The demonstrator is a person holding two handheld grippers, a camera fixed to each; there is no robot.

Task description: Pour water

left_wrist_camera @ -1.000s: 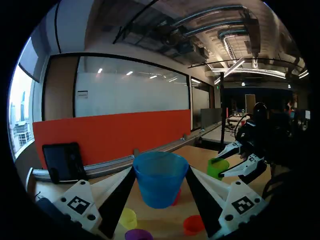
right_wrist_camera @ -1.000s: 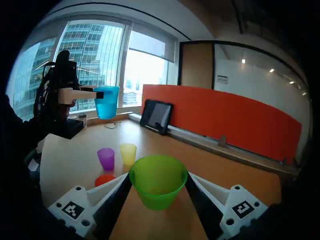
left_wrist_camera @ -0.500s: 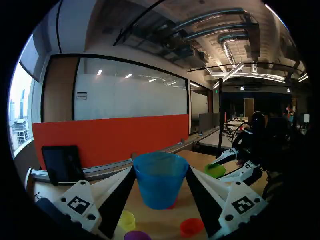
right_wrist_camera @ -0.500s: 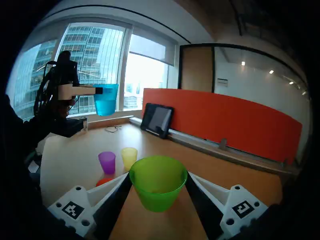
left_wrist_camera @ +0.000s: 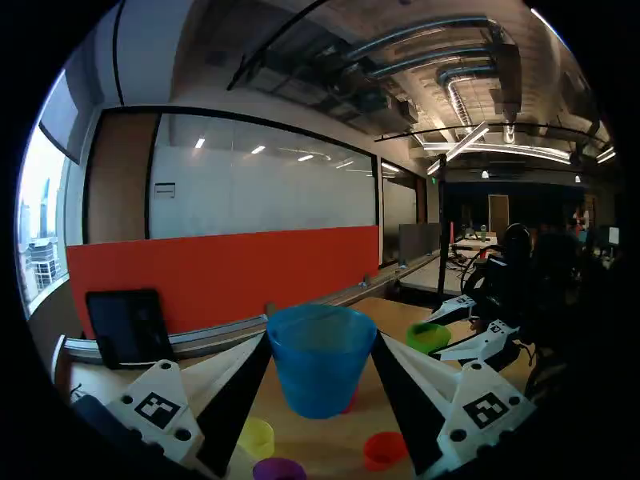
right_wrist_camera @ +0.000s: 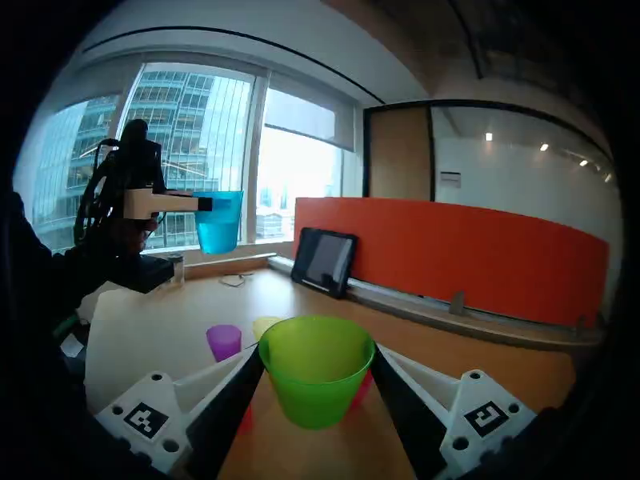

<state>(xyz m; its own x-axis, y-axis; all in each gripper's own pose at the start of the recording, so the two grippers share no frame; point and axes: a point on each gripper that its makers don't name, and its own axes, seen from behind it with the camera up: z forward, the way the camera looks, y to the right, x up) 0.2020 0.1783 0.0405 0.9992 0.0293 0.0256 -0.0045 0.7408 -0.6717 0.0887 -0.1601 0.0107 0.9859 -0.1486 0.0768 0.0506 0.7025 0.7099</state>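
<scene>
Wood desk along orange partition, open office behind. My left gripper is closed down to cup width, both fingers clamping the blue cup, upright, held clear of the desk. My right gripper grips the green cup the same way, well apart. Purple cup, yellow cup and red cup stand on the desk.

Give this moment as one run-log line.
left gripper: shut on blue cup | right gripper: shut on green cup | cups held apart | no pouring yet

No readable text, wall notice too small — blurred
</scene>
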